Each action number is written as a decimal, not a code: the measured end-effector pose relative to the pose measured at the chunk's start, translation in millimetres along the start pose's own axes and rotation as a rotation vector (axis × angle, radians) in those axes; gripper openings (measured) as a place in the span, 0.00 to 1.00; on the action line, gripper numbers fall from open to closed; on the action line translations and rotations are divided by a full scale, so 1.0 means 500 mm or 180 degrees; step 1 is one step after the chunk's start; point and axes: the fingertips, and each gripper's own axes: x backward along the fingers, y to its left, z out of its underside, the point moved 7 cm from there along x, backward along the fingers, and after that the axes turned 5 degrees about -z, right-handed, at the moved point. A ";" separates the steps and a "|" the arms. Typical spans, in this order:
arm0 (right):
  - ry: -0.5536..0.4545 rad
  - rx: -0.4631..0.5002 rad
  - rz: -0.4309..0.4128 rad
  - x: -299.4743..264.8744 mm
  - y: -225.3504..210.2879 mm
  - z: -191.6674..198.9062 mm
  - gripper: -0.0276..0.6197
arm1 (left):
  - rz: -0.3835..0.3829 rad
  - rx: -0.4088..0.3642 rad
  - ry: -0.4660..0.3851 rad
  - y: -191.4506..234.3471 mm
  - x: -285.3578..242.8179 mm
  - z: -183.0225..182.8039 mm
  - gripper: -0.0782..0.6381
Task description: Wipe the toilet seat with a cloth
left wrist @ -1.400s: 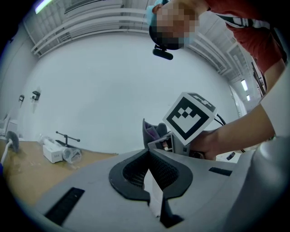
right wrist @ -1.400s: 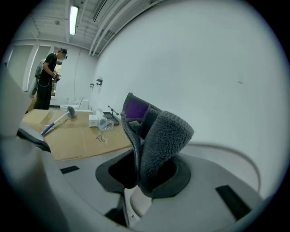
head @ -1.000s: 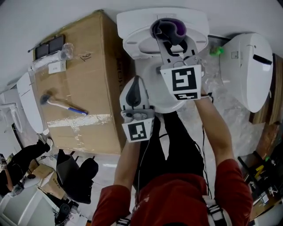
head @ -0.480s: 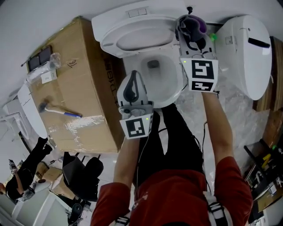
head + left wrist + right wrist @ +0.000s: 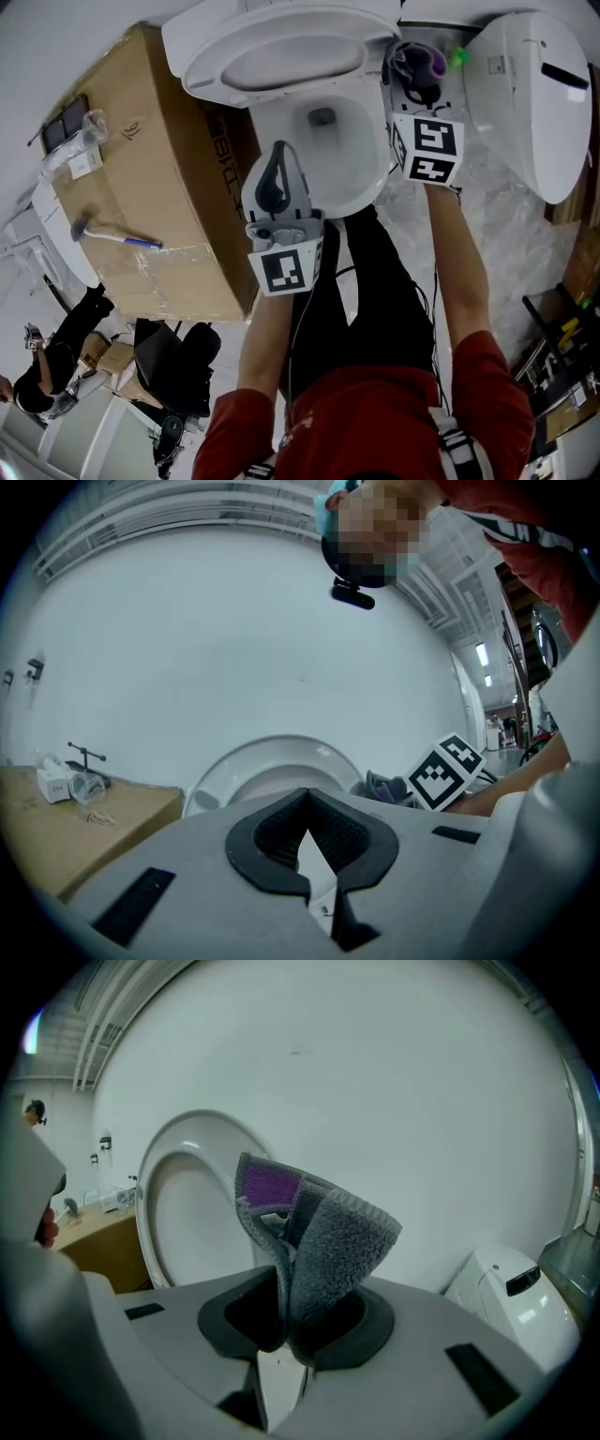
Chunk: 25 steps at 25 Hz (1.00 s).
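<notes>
The white toilet has its seat [image 5: 281,47] raised above the open bowl [image 5: 361,178]. My right gripper [image 5: 417,61] hovers just off the bowl's right rim, shut on a folded grey and purple cloth [image 5: 429,62]. In the right gripper view the cloth [image 5: 319,1232] sticks up from the jaws, with the raised seat [image 5: 183,1213] to its left. My left gripper [image 5: 278,155] is over the bowl's near left rim, shut and holding nothing. The left gripper view shows its jaws [image 5: 305,832] together, the seat [image 5: 272,771] beyond and the cloth [image 5: 384,785] at right.
A big cardboard box [image 5: 178,216] stands left of the toilet, with a hammer [image 5: 112,232] and small packets on top. A second white toilet [image 5: 530,94] lies to the right on plastic wrap. My legs are in front of the bowl. Another person is at lower left.
My right gripper has carried the cloth off the toilet's back, rightwards to beside the bowl's right rim. The raised seat and open bowl have come into full view. The left gripper has barely moved.
</notes>
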 end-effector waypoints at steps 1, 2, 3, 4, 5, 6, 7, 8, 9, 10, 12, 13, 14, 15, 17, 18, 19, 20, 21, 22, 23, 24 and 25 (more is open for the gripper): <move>0.0025 -0.0008 -0.0010 -0.008 0.004 0.014 0.17 | 0.0005 -0.0010 0.0016 0.001 0.000 0.010 0.13; 0.0054 -0.0011 -0.0030 -0.016 0.009 0.027 0.17 | 0.0007 -0.0016 0.0034 0.003 0.000 0.020 0.13; 0.0088 -0.0009 -0.0057 -0.025 0.017 0.041 0.17 | 0.0004 -0.0017 0.0053 0.004 0.000 0.029 0.13; 0.0122 0.0000 -0.0082 -0.034 0.024 0.054 0.17 | -0.0001 -0.0013 0.0072 0.005 0.000 0.039 0.13; 0.0152 0.0013 -0.0099 -0.043 0.031 0.068 0.17 | -0.0008 -0.0009 0.0088 0.006 0.000 0.048 0.13; 0.0177 0.0021 -0.0110 -0.051 0.037 0.081 0.17 | -0.0014 -0.0005 0.0101 0.007 0.000 0.058 0.13; 0.0201 0.0018 -0.0119 -0.059 0.043 0.093 0.17 | -0.0019 0.0000 0.0110 0.010 -0.001 0.068 0.13; 0.0227 0.0009 -0.0126 -0.066 0.047 0.105 0.17 | -0.0025 0.0004 0.0119 0.013 -0.002 0.078 0.13; 0.0259 0.0008 -0.0129 -0.073 0.051 0.118 0.17 | -0.0030 0.0008 0.0131 0.016 -0.003 0.089 0.13; 0.0300 0.0018 -0.0128 -0.080 0.054 0.133 0.17 | -0.0037 0.0012 0.0146 0.019 -0.003 0.099 0.13; 0.0405 0.0036 -0.0130 -0.094 0.060 0.165 0.17 | -0.0054 0.0015 0.0173 0.025 -0.002 0.117 0.13; 0.0459 0.0036 -0.0137 -0.101 0.063 0.180 0.17 | -0.0065 0.0017 0.0185 0.027 -0.002 0.126 0.13; 0.0500 0.0033 -0.0151 -0.108 0.065 0.193 0.17 | -0.0077 0.0018 0.0196 0.029 -0.002 0.133 0.13; 0.0523 0.0029 -0.0173 -0.115 0.068 0.205 0.17 | -0.0089 0.0019 0.0205 0.031 -0.003 0.140 0.13; 0.0529 0.0030 -0.0225 -0.125 0.073 0.224 0.17 | -0.0113 0.0029 0.0221 0.034 -0.003 0.155 0.13; 0.0542 0.0046 -0.0244 -0.129 0.076 0.233 0.17 | -0.0125 0.0038 0.0230 0.036 -0.003 0.162 0.13; 0.0574 0.0061 -0.0259 -0.134 0.079 0.244 0.17 | -0.0137 0.0047 0.0242 0.039 -0.002 0.168 0.13; 0.0622 0.0058 -0.0272 -0.140 0.084 0.256 0.17 | -0.0148 0.0053 0.0255 0.041 0.000 0.173 0.13; 0.0677 0.0031 -0.0279 -0.147 0.087 0.269 0.17 | -0.0158 0.0056 0.0268 0.043 0.003 0.178 0.13; 0.0731 -0.0010 -0.0276 -0.156 0.088 0.282 0.17 | -0.0165 0.0057 0.0279 0.044 0.005 0.182 0.13; 0.0782 -0.0047 -0.0262 -0.165 0.087 0.294 0.17 | -0.0169 0.0057 0.0288 0.045 0.006 0.186 0.13; 0.0827 -0.0070 -0.0243 -0.175 0.085 0.304 0.17 | -0.0170 0.0058 0.0294 0.045 0.007 0.190 0.13; 0.0867 -0.0078 -0.0229 -0.184 0.083 0.311 0.17 | -0.0169 0.0060 0.0298 0.046 0.008 0.193 0.13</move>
